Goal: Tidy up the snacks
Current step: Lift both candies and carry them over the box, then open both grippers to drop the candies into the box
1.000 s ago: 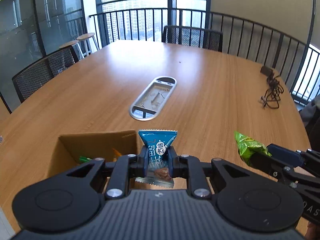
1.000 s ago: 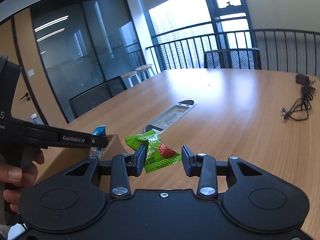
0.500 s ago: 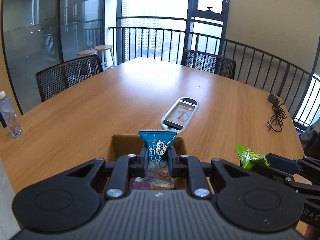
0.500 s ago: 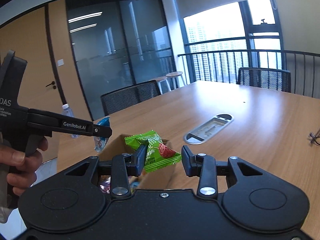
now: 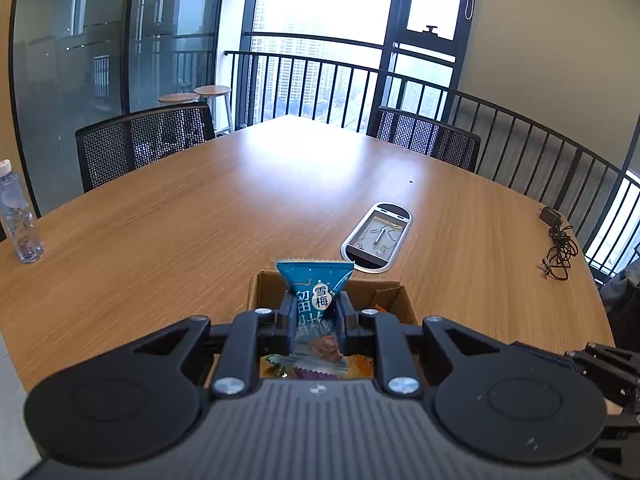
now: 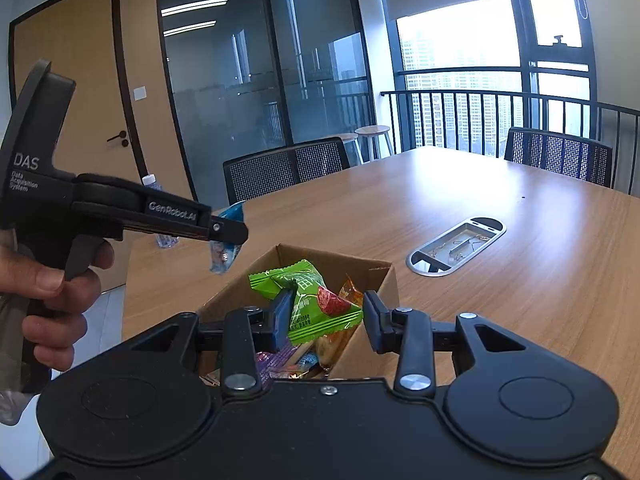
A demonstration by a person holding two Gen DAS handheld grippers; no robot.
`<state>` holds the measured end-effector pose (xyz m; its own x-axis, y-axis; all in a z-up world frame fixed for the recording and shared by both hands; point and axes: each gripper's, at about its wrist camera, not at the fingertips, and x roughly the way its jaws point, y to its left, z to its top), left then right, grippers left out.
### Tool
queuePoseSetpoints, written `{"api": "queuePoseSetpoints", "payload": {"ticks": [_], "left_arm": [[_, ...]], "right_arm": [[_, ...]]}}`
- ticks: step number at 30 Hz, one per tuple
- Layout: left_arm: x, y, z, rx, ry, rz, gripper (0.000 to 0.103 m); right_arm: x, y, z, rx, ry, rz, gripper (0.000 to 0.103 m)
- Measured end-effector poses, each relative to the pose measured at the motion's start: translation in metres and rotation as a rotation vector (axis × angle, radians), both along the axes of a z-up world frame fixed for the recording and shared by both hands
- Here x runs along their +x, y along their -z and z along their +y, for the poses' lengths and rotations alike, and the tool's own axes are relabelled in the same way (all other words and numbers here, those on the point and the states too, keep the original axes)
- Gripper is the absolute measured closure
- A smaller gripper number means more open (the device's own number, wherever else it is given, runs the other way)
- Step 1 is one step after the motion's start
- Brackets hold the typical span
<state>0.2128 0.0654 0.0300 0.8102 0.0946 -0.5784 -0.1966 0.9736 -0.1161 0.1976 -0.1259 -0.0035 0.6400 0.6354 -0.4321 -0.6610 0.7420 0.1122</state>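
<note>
My left gripper is shut on a blue snack packet and holds it above an open cardboard box. In the right wrist view the left gripper holds the blue packet above and left of the box. My right gripper holds a green snack packet over the box; the packet touches the left finger, and a small gap shows at the right finger. Several wrapped snacks lie inside the box.
The box stands near the front edge of a long wooden table. An oval metal cable hatch is beyond it. A water bottle stands at the left edge, a black cable and charger at the right. Mesh chairs surround the table.
Both grippers have moved left over the box with their packets; the box now sits directly beneath them and its contents show. The right gripper's jaws look no different.
</note>
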Motion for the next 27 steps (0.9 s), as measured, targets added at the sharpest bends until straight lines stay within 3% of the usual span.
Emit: {"api": "queuePoseSetpoints", "payload": {"ticks": [4,10,18,27], "left_arm": [[0.009,0.011,0.002,-0.017,0.028,0.01,0.084],[0.008,0.026,0.004,-0.007,0.02,0.034,0.072],[-0.01,0.018,0.006,0.016,0.007,-0.006,0.034],[-0.034,0.004,-0.004,0.021,-0.002,-0.033,0.015]], "right_arm": [[0.001,0.005,0.008,-0.017,0.006,0.01,0.066],[0.005,0.014,0.02,-0.045,0.011,0.02,0.066],[0.002,0.018,0.026,-0.049,0.048,0.01,0.061],[-0.016,0.006,0.013,-0.048,0.063,-0.001,0.055]]}}
